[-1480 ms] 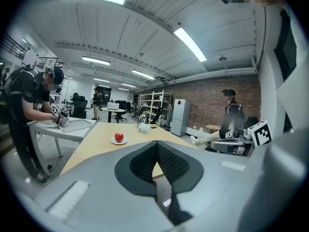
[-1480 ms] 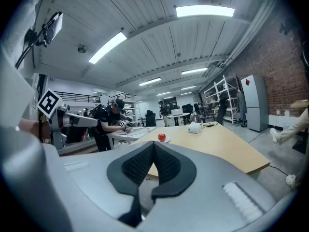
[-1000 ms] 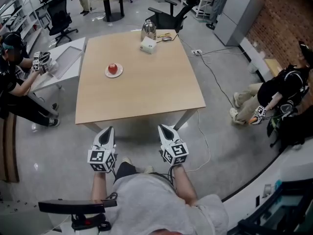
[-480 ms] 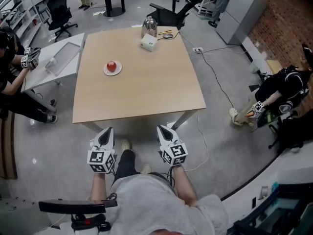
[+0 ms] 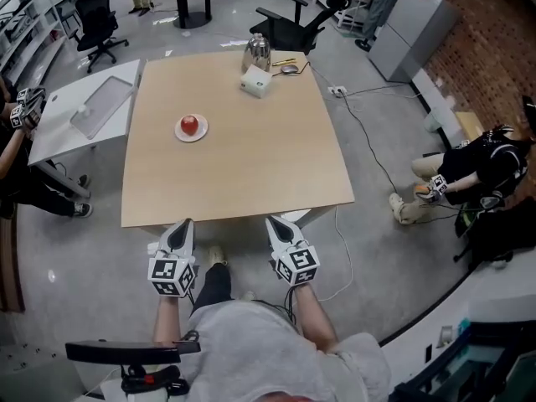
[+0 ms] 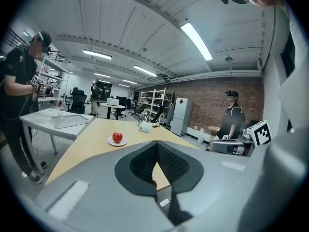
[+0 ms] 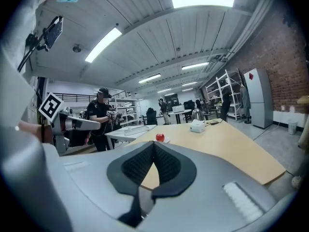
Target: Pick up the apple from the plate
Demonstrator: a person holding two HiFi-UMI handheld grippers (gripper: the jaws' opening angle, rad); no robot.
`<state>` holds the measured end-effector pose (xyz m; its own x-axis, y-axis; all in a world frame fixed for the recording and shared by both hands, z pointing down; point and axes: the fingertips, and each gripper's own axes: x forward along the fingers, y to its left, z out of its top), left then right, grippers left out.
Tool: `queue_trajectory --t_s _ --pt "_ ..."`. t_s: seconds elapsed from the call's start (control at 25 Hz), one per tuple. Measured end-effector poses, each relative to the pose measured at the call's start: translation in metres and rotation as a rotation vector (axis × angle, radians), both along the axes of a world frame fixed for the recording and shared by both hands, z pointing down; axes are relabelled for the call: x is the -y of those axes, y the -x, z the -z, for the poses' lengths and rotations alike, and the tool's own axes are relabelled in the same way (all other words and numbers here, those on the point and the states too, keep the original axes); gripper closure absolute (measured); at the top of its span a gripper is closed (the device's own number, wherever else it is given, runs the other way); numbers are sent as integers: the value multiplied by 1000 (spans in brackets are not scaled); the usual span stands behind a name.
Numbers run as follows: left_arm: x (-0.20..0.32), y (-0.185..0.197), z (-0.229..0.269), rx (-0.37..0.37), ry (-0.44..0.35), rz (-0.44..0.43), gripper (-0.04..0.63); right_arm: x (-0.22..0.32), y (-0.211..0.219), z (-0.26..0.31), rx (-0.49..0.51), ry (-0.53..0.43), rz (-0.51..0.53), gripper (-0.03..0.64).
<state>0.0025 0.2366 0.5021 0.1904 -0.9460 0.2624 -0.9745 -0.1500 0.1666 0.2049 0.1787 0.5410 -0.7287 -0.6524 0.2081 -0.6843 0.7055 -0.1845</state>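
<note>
We hold both grippers low in the head view, just short of the near edge of the counter [image 5: 251, 166]. Our left gripper [image 5: 184, 224] sits left of centre in the lower half of the frame, its jaws pressed together with nothing between them. Our right gripper [image 5: 274, 223] sits just right of centre at the same height, likewise closed and empty.

The apple [image 5: 190, 125] rests on a small white plate [image 5: 178, 134] in the upper left part of the counter, well apart from both grippers. At the far edge, top centre of the frame, a metal kettle [image 5: 255, 53] stands just behind a white box [image 5: 255, 81].

In the left gripper view the apple [image 6: 117, 137] shows left of centre, above the closed jaws. In the right gripper view it [image 7: 160, 137] is a small red spot at centre, just above the jaw tips.
</note>
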Motion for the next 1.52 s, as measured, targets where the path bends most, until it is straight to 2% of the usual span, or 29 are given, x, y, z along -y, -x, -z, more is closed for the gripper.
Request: queue_trajectory --t_s 0.88,1.52 --pt "108 103 8 -19 5 2 575 108 106 12 -21 12 9 611" --pt "140 175 -6 -45 13 37 575 157 175 6 -45 7 20 611"
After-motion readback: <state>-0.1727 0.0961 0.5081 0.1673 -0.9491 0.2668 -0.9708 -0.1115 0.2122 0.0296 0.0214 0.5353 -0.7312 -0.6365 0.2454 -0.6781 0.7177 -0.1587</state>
